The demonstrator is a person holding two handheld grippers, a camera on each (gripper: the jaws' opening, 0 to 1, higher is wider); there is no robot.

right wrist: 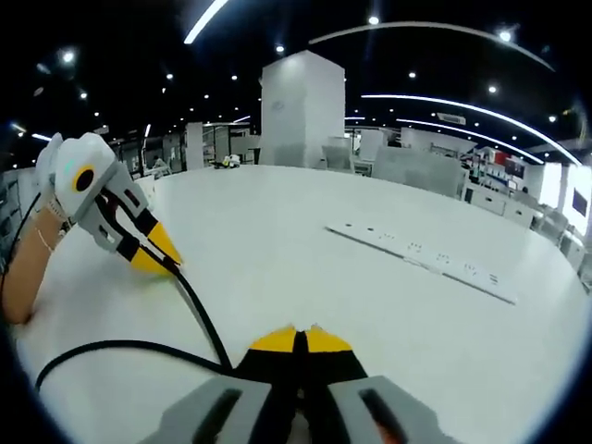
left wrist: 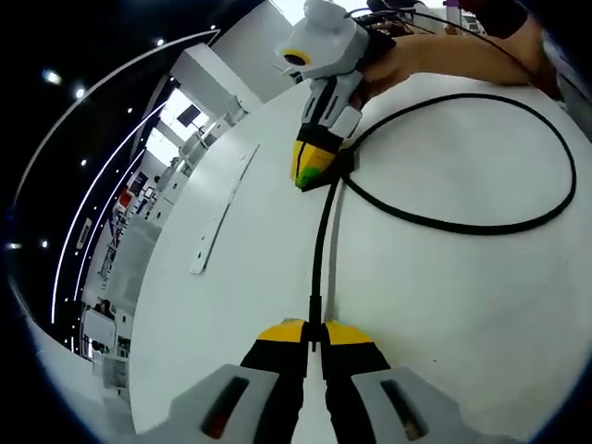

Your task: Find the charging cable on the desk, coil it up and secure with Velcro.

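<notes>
A black charging cable [left wrist: 462, 227] lies on the white desk [left wrist: 444, 314] in one wide loop. A straight stretch of it runs between both grippers. In the left gripper view, my left gripper [left wrist: 314, 335] is shut on the cable at the bottom. My right gripper [left wrist: 313, 174] comes in from above and is shut on the cable where the loop crosses itself; a small dark flat piece sits at its tips. In the right gripper view, my right gripper [right wrist: 298, 339] is closed on the cable [right wrist: 199, 310], and my left gripper [right wrist: 157, 252] pinches it at the far left.
A long flat white strip with small holes [left wrist: 222, 213] [right wrist: 416, 254] lies on the desk beside the cable. A person's hand and forearm [left wrist: 435, 51] [right wrist: 28, 259] hold the grippers. Shelving and a white pillar [right wrist: 301, 111] stand beyond the desk edge.
</notes>
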